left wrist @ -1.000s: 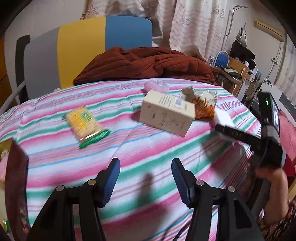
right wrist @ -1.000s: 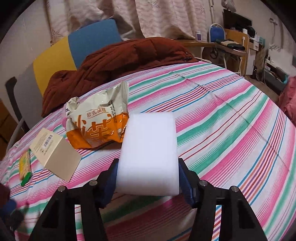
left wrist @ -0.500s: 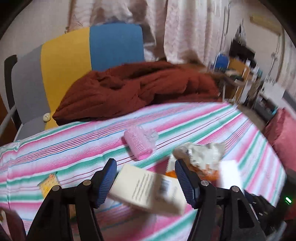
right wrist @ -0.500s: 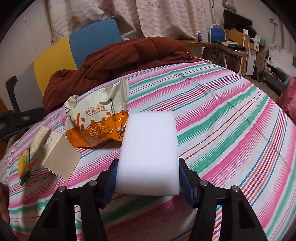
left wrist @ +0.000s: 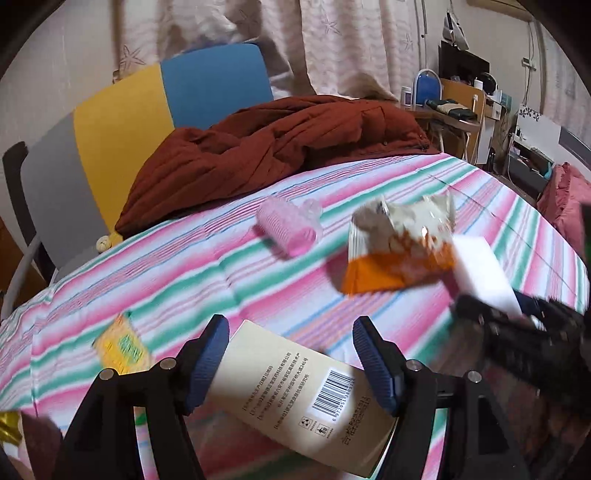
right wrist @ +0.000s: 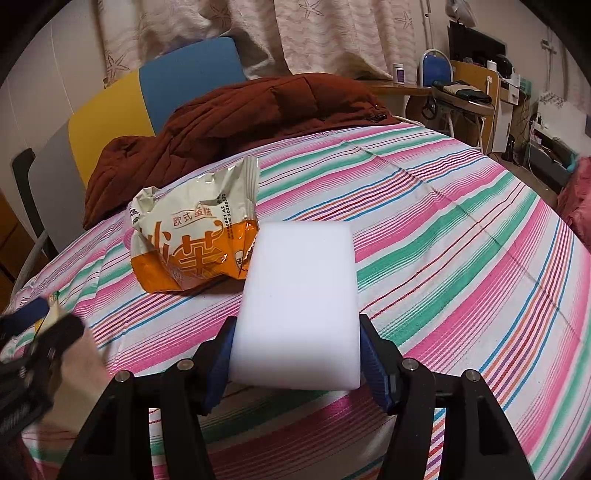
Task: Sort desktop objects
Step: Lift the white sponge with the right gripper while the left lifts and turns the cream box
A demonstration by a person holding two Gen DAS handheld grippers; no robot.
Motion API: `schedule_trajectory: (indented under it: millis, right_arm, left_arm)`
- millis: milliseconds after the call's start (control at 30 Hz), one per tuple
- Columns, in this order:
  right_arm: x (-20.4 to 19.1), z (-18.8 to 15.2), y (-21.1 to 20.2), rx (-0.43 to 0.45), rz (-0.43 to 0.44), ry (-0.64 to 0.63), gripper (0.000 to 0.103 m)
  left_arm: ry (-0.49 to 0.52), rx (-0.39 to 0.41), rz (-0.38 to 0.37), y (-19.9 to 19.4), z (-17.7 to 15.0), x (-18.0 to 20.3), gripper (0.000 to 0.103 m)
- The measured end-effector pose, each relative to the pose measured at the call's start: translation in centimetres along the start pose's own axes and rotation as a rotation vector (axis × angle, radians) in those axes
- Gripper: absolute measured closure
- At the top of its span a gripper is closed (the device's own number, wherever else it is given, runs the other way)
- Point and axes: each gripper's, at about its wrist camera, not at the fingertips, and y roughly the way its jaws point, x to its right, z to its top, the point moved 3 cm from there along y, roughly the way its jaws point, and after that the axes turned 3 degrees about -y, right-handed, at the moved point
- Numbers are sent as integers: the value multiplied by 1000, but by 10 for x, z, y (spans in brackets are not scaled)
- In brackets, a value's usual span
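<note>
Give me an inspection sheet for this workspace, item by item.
Surface: striped cloth, pink, green and white.
Job's things: white foam block; orange snack bag beside it; cream box; pink roller; yellow snack pack.
Clutter: brown jacket at the far edge.
Grippers: right gripper shut on the white foam block; left gripper open, fingers astride the cream box.
Cables: nothing seen on the surface.
Surroundings: grey, yellow and blue chair, curtains, cluttered desk.
</note>
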Motion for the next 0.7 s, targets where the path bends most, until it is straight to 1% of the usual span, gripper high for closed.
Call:
schedule_trajectory:
  millis: [33, 133, 267, 333, 500, 667, 700]
  right_arm:
    - [0, -1, -3, 0, 9, 4, 41]
    - [-5, -9, -12, -3, 49, 7, 41]
    - [-24, -31, -30, -13, 99, -27, 42]
    - [-33, -41, -37, -11, 110, -46, 42]
    - [-51, -71, -58, 9, 112, -89, 42]
    - [-68, -98, -78, 10, 149, -125, 41]
    - [-71, -102, -82, 8, 156, -130, 42]
  left_arm:
    - [-8, 5, -3, -5, -4, -2, 32]
    - [-17, 18, -16, -18, -17, -4, 32]
    - [-36, 35, -39, -40, -36, -8, 32]
    - [-50, 45, -51, -49, -44, -12, 32]
    - [-48, 58, -63, -68, -64, -16, 32]
    - [-60, 74, -81, -88, -82, -24, 32]
    - [-65, 77, -86, -92, -86, -26, 29]
